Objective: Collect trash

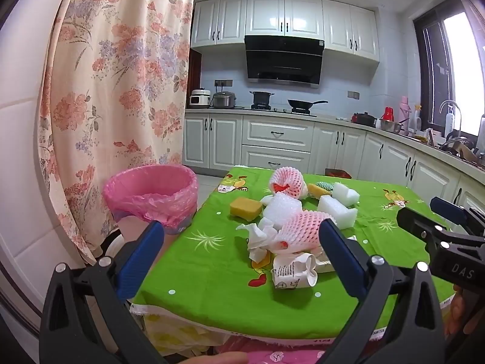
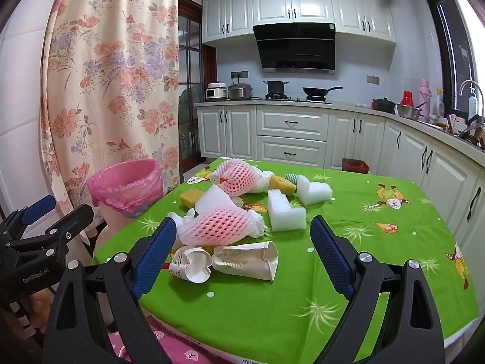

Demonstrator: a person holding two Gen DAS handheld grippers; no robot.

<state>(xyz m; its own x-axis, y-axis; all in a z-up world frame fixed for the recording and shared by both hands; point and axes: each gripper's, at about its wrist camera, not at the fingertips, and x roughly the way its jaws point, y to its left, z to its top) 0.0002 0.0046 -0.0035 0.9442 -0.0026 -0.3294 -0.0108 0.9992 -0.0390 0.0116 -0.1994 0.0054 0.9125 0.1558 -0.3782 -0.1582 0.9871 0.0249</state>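
A heap of trash lies on the green tablecloth (image 1: 209, 276) (image 2: 369, 261): two pink foam nets (image 1: 303, 224) (image 2: 218, 221), crushed paper cups (image 1: 292, 270) (image 2: 245, 257), crumpled tissue (image 1: 257, 236), yellow sponges (image 1: 245, 207) (image 2: 191, 197) and white foam blocks (image 1: 336, 209) (image 2: 285, 212). A pink-lined bin (image 1: 151, 188) (image 2: 124, 182) stands left of the table. My left gripper (image 1: 242, 224) (image 2: 65, 207) hovers open over the near table edge, holding nothing. To its right, my right gripper (image 2: 242, 222) (image 1: 424, 212) is also open and holding nothing, with the cups just beyond its fingers.
A floral curtain (image 1: 115, 91) hangs behind the bin. White kitchen cabinets (image 2: 291, 133) and a counter with pots run along the back and right. A person's fingers (image 1: 224, 358) show at the bottom edge. Green cloth right of the heap is bare.
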